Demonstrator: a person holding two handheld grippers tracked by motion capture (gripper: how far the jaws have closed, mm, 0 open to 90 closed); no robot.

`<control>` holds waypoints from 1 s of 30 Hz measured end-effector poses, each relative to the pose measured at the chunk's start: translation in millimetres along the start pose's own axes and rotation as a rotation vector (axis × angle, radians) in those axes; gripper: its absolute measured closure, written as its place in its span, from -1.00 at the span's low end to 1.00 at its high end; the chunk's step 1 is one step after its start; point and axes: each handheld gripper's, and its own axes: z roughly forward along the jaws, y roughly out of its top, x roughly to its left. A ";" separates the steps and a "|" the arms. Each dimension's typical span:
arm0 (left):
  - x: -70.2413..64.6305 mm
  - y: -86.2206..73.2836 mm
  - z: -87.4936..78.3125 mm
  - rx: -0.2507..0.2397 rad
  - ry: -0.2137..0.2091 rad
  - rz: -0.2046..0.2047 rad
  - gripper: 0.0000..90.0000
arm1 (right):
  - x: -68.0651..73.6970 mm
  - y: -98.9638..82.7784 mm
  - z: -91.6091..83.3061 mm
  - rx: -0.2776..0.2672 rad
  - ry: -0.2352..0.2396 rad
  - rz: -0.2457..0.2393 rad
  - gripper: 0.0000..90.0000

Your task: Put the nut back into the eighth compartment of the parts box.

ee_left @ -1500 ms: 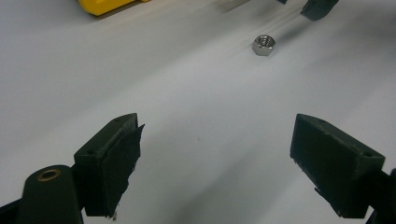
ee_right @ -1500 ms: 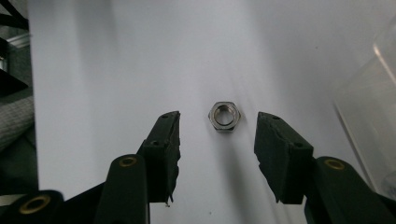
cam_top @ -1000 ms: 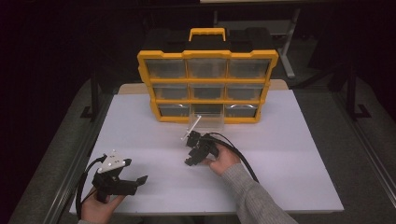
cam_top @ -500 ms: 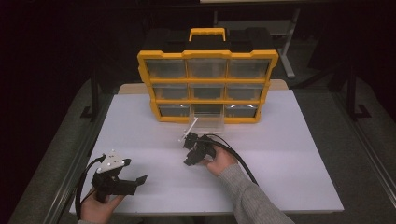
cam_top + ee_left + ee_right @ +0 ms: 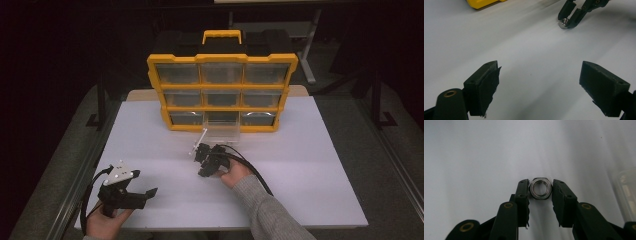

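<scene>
The small silver hexagonal metal nut (image 5: pixel 540 188) lies flat on the white surface (image 5: pixel 310 165), its hole facing up, directly between the right gripper (image 5: pixel 540 188) fingers (image 5: pixel 522 191). These fingers have just been closing, and their pads now press on two opposite flats of the nut, one on each side, so the grip looks settled and a straight lift should carry the nut clear. In the high view this sits just in front of the pulled-out clear plastic drawer (image 5: pixel 222 131) of the yellow organiser box (image 5: pixel 222 60). The left gripper (image 5: pixel 540 82) hangs well apart, its fingers spread wide and empty, so the right hand (image 5: pixel 235 172) is far nearer.
</scene>
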 end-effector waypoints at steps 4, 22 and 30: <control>0.9 -0.3 -0.4 0.001 0.001 0.003 -0.65 | -2.5 -0.8 -1.3 0.010 0.002 0.002 0.47; 0.7 -0.2 -0.3 0.002 0.000 0.003 -0.65 | -10.6 -4.6 -2.2 -0.013 0.055 -0.001 0.47; -0.2 -0.3 0.7 -0.002 -0.002 -0.004 -0.65 | -10.3 -4.6 -6.1 -0.011 0.066 -0.008 0.47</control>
